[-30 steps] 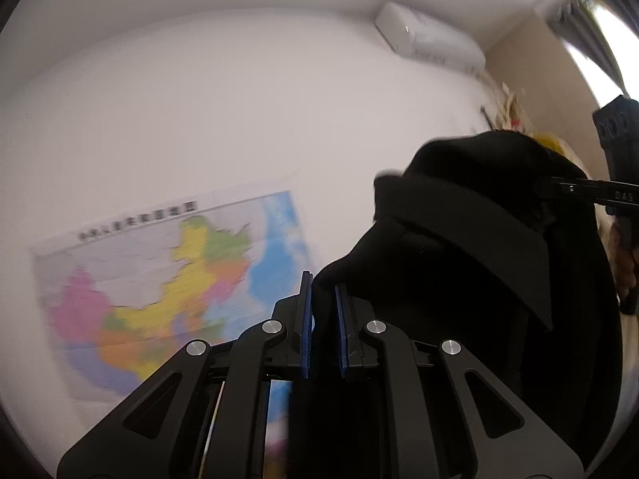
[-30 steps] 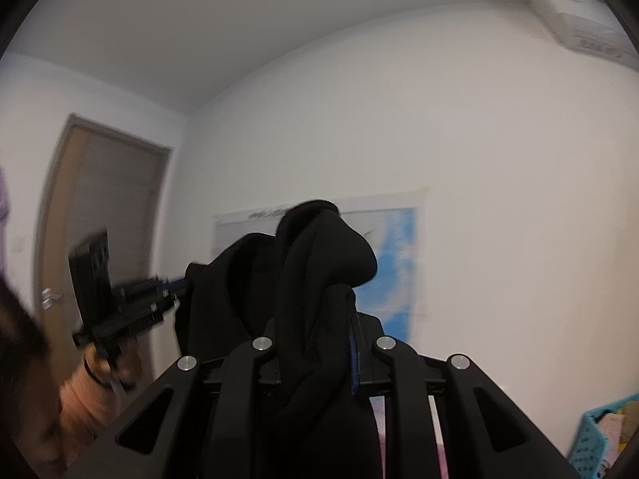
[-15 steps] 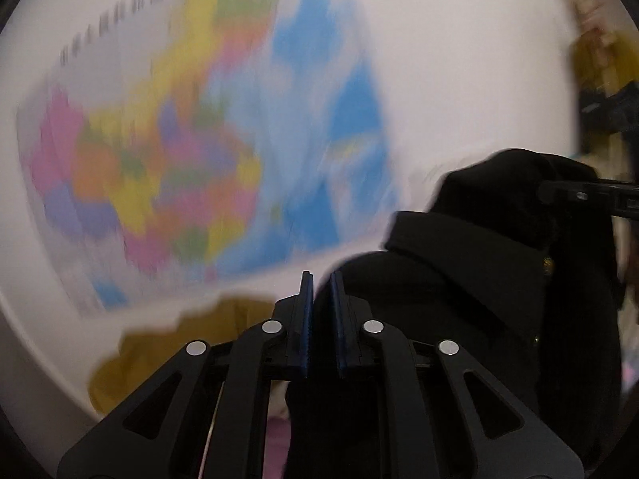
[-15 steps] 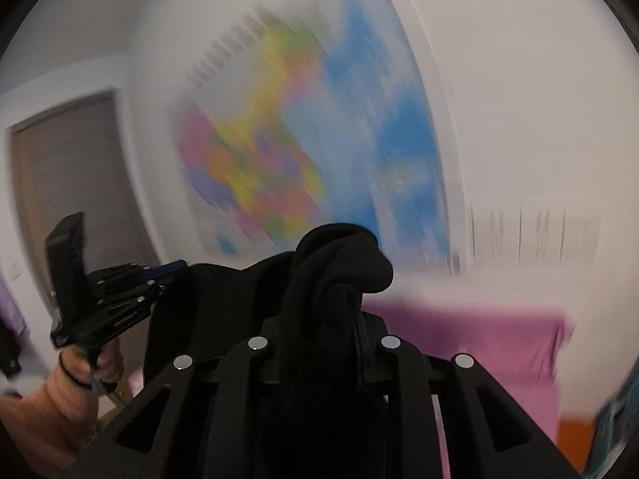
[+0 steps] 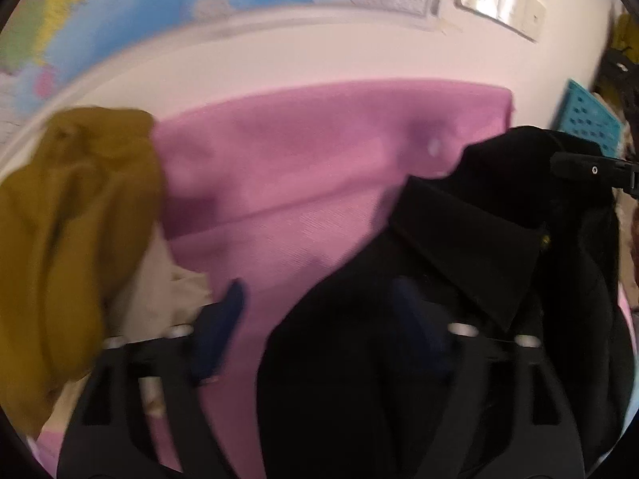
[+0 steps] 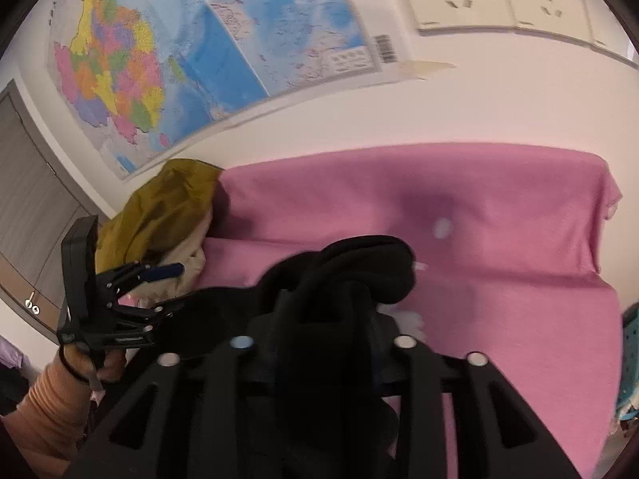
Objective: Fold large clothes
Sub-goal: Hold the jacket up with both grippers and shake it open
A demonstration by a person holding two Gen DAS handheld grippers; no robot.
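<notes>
Black cloth of the coat (image 5: 459,279) hangs between my two claws above the pink bed (image 5: 319,139). My left claw (image 5: 319,311) is springing wide, the coat slipping off its right pad; my right claw (image 6: 319,343) is loosening, fabric bunched between its jaws.

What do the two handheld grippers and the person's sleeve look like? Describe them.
Both are matte black tools. The left gripper has angular black linkage arms with triangular cut-outs, silver pivot bolts and dark blue finger pads. Seen from the right wrist camera, it has a black block at its back. The right gripper has the same black linkage and silver bolts. A ribbed peach sleeve and a dark wrist band show.
</notes>
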